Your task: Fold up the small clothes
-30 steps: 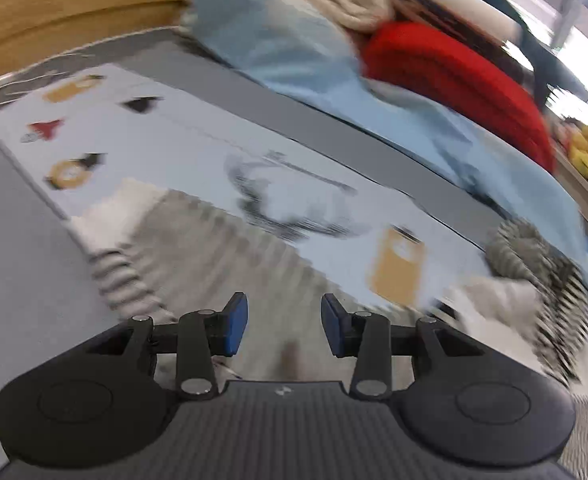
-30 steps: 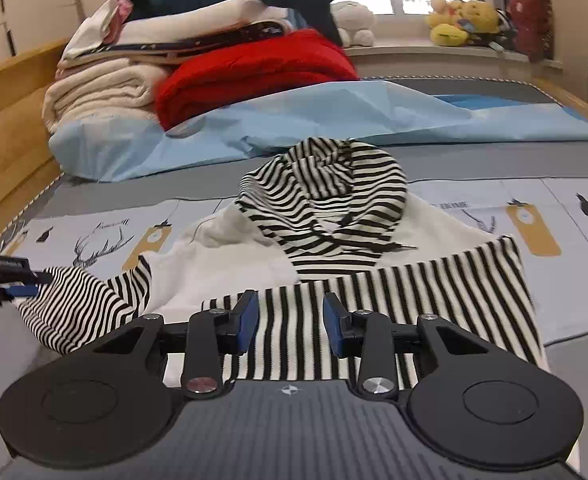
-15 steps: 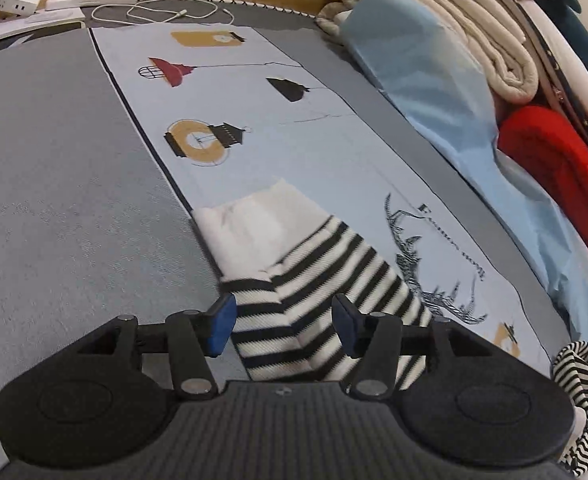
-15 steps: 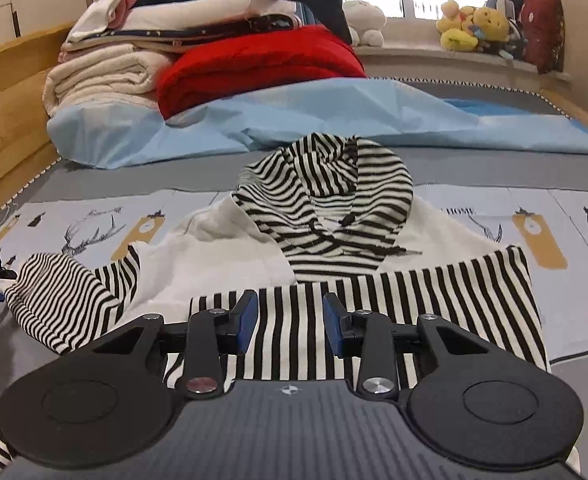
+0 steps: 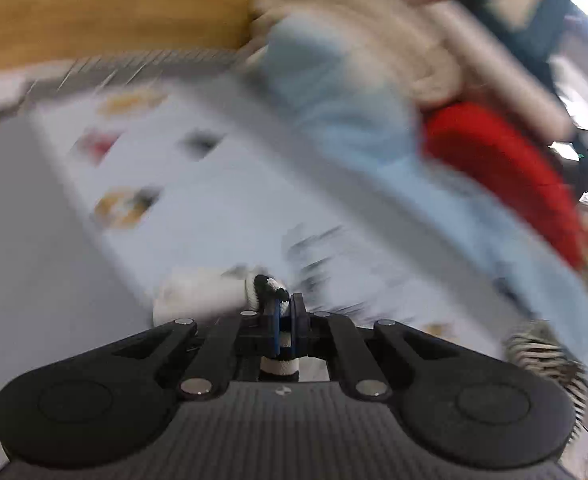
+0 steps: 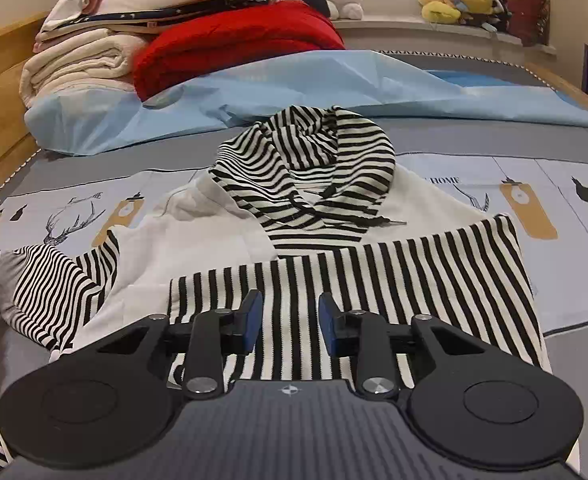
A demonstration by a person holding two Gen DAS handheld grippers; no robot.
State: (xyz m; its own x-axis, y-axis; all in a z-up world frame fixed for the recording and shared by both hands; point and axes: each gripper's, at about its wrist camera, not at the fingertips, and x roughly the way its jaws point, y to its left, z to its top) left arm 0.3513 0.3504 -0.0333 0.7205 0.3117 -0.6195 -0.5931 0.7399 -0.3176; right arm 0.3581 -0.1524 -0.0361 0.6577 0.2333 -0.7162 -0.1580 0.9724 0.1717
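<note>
Two grippers, left gripper (image 5: 285, 307) jaws clenched on striped sleeve (image 5: 267, 288), right gripper (image 6: 289, 316) jaws parted above hoodie (image 6: 394, 268)

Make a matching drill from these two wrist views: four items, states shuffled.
Items
1. left gripper
2. right gripper
3. striped hood
4. red blanket

States
A. open, over the striped body panel
B. bunched at the far end of the hoodie
C. shut on the sleeve cuff
D. piled by the cream bedding

Pairs: 1-C, 2-A, 3-B, 4-D
</note>
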